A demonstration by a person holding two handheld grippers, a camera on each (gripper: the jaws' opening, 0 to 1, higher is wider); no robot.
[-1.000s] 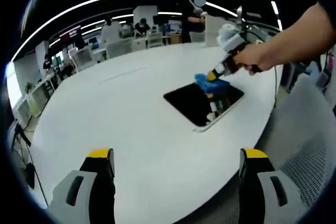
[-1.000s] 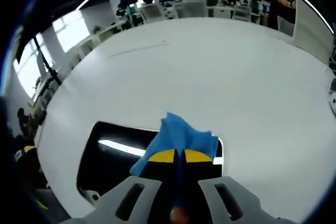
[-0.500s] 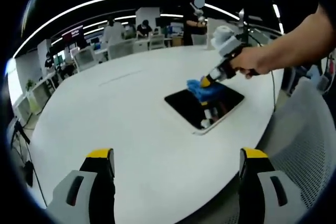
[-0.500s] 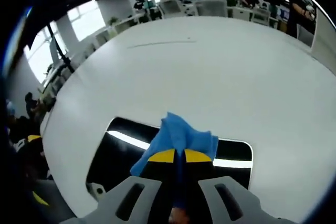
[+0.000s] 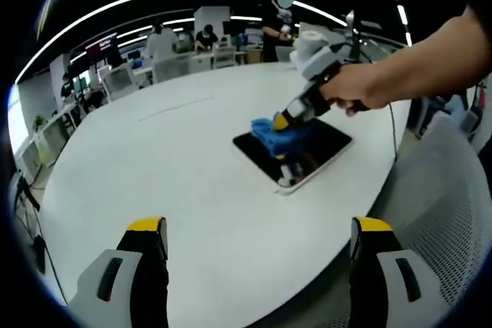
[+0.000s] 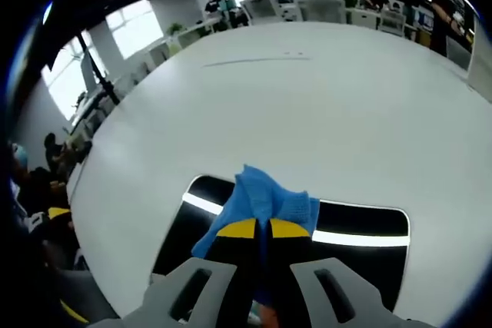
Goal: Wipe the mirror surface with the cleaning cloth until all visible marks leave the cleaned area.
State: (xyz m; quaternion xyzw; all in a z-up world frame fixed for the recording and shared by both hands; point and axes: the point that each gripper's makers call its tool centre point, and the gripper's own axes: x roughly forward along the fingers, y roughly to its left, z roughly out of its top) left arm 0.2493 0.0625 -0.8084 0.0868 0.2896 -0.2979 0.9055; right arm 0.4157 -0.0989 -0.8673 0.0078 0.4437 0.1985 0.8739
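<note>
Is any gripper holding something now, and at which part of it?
The right gripper is shut on the blue cleaning cloth, pinching its bunched near end. The left gripper is open and holds nothing.

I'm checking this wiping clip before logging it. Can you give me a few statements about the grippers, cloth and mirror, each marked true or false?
1. The right gripper is shut on the blue cloth. True.
2. The left gripper holds the cloth. False: its jaws stand open and empty, above the white table.
3. The cloth sits on the mirror. True.
4. The mirror stands upright. False: it lies flat on the table.
5. The mirror lies at the middle of the table. False: it lies near the table's edge.
</note>
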